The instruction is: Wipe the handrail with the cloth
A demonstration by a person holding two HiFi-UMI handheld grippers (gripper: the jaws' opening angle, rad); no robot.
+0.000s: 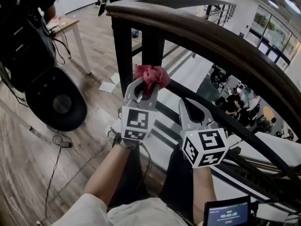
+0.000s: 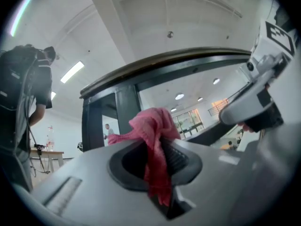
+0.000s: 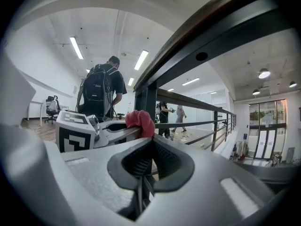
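1. Wooden floor [image 1: 28, 164]: fills the left of the head view. A pale desk [image 1: 70, 25] stands on it at upper left.
2. Handrail [image 1: 216, 39]: the dark wooden top rail curves from top centre to the right edge. It is carried on a black post [image 1: 123, 46], and a lower black bar [image 1: 225, 119] runs beneath it.
3. Left gripper [image 1: 145, 84]: held at frame centre, below the top rail and just beside the post. The jaws are closed on the cloth, which is pinched between the pads.
4. Right gripper [image 1: 187, 105]: held just right of the left gripper, near the lower bar. The jaws are brought together and nothing is held between them.
5. Cloth [image 1: 151, 76]: red and bunched, it sticks out past the left jaw tips at frame centre. A strip [image 2: 157, 173] is seen hanging back through the jaws. Contact with the rail or post could not be determined.
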